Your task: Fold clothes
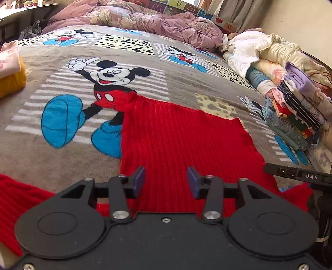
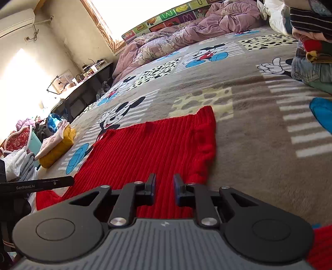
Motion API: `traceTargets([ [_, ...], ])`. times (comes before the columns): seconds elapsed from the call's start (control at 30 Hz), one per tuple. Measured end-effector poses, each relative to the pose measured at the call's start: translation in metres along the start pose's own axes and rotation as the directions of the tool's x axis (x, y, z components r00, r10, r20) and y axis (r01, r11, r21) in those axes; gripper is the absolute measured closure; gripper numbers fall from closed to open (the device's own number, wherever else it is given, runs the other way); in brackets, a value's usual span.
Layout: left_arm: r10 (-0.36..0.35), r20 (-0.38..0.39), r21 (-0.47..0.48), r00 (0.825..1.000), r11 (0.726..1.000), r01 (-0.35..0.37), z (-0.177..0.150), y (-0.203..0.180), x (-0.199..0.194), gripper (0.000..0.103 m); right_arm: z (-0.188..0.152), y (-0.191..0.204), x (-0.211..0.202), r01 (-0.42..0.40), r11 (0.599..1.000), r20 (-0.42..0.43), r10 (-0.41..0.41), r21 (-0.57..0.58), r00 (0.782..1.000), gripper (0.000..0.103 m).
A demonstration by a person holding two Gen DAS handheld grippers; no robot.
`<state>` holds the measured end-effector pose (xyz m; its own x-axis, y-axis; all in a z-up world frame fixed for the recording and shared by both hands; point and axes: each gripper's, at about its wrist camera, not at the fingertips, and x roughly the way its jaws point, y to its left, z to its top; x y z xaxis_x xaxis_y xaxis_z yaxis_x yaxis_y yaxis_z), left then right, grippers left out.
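A red ribbed knit sweater (image 1: 176, 141) lies flat on the Mickey Mouse blanket (image 1: 51, 52), body spread out; it also shows in the right wrist view (image 2: 149, 149). One sleeve (image 1: 12, 199) trails off at the lower left. My left gripper (image 1: 166, 180) is open and empty, hovering over the sweater's near part. My right gripper (image 2: 164, 187) is open with a narrower gap, empty, over the sweater's near right edge. The right gripper's body (image 1: 298, 176) shows at the left view's right edge.
A stack of folded clothes (image 1: 296, 108) and bedding sits at the bed's right side. A yellow and pink folded pile (image 2: 56, 143) lies on the left. A rumpled purple quilt (image 1: 134, 18) lies at the far end. A desk (image 2: 83, 83) stands beyond the bed.
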<state>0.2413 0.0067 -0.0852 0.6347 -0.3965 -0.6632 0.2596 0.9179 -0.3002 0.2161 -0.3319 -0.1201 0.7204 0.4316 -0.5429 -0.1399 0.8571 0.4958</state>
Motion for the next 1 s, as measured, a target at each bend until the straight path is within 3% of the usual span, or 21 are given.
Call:
traceTargets([
  [0.3, 0.011, -0.002, 0.072, 1.000, 0.997, -0.010, -0.058, -0.039, -0.041, 0.058, -0.063, 0.057, -0.039, -0.074, 0.994, -0.016, 0.073, -0.074, 0.997, 0.082],
  [0.6, 0.081, -0.013, 0.226, 0.997, 0.971, -0.076, -0.115, -0.066, -0.056, 0.065, -0.122, 0.125, -0.053, -0.079, 0.931, -0.083, 0.053, -0.357, 0.995, 0.082],
  [0.73, 0.121, 0.016, 0.297, 0.992, 0.947, -0.121, -0.137, -0.072, -0.060, 0.065, -0.146, 0.136, -0.061, -0.044, 0.889, -0.089, 0.004, -0.456, 0.996, 0.083],
  [0.83, 0.156, 0.054, 0.386, 0.986, 0.908, -0.165, -0.152, -0.081, -0.061, 0.065, -0.159, 0.139, -0.067, -0.023, 0.877, -0.078, -0.017, -0.480, 0.997, 0.082],
  [1.0, 0.199, 0.122, 0.477, 0.972, 0.847, -0.233, -0.169, -0.091, -0.058, 0.065, -0.168, 0.132, -0.072, -0.006, 0.889, -0.055, -0.022, -0.458, 0.998, 0.083],
])
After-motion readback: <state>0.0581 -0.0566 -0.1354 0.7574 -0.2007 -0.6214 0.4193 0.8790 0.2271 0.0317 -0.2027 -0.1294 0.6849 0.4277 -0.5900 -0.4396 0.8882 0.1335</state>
